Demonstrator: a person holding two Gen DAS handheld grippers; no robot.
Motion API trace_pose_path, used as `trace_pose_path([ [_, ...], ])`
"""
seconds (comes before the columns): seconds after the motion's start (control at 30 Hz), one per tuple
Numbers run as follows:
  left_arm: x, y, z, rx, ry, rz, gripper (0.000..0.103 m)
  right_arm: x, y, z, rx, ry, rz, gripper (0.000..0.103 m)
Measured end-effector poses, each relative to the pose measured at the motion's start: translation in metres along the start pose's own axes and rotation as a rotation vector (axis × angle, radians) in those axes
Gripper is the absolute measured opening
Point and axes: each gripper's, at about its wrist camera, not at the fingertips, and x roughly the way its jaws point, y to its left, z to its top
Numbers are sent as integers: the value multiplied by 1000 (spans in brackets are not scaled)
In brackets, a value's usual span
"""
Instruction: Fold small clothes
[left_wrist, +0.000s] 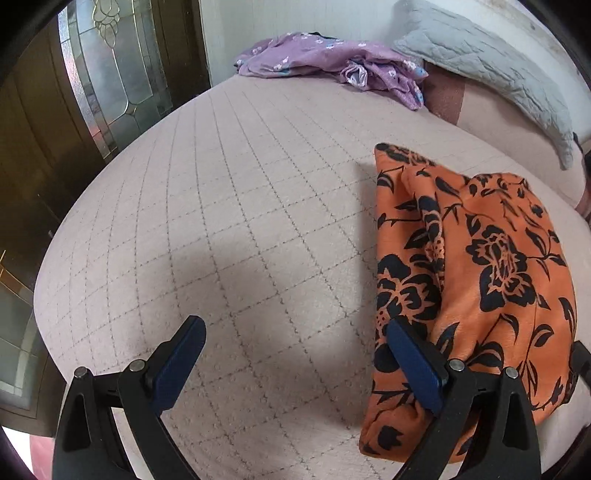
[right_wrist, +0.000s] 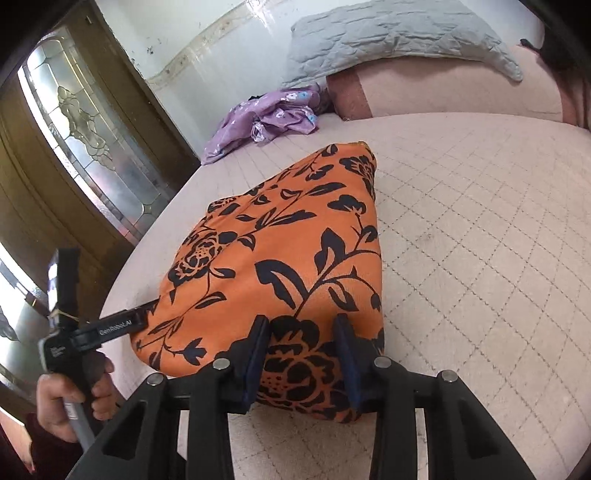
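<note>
An orange garment with a black flower print (left_wrist: 480, 266) lies folded on the pink quilted bed (left_wrist: 240, 221). My left gripper (left_wrist: 295, 354) is open, its right finger resting at the garment's left edge, nothing held. In the right wrist view the garment (right_wrist: 288, 251) lies in front of me. My right gripper (right_wrist: 303, 354) has its jaws partly apart around the near edge of the garment, with cloth between the pads (right_wrist: 258, 350). The left gripper's body (right_wrist: 107, 328) shows at the garment's left side, held by a hand.
A crumpled purple flowered garment (left_wrist: 325, 62) lies at the far end of the bed, also in the right wrist view (right_wrist: 266, 118). A grey quilted pillow (left_wrist: 491, 62) leans at the head. A wooden door with a glass panel (left_wrist: 103, 74) stands left of the bed.
</note>
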Motion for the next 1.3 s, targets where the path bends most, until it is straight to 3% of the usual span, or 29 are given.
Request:
trace_pose_path([
  [0.07, -6, -2, 3, 11, -37, 6, 98, -3, -2, 12, 1, -18, 18, 40],
  [0.17, -20, -6, 13, -17, -124, -46, 98, -6, -4, 36, 12, -54, 29, 40],
  [0.3, -19, -21, 24, -10, -135, -76, 98, 13, 1, 72, -8, -52, 21, 41],
  [0.43, 4, -39, 26, 56, -89, 41, 99, 52, -2, 102, 17, 2, 7, 41],
  [0.53, 10, -46, 23, 100, -117, 91, 99, 93, -12, 110, 57, 109, -11, 41],
  [0.6, 10, -47, 24, 109, -124, 94, 99, 113, -18, 109, 67, 173, -30, 41],
  [0.8, 4, -41, 25, 101, -147, 78, 98, 82, -12, 107, 34, 117, -20, 40],
  [1.07, -17, -41, 16, 100, -182, 53, 98, 4, 11, 58, -67, 58, 22, 40],
  [1.3, -32, -41, 10, 103, -229, 33, 98, -5, 10, 18, -42, 99, 22, 41],
])
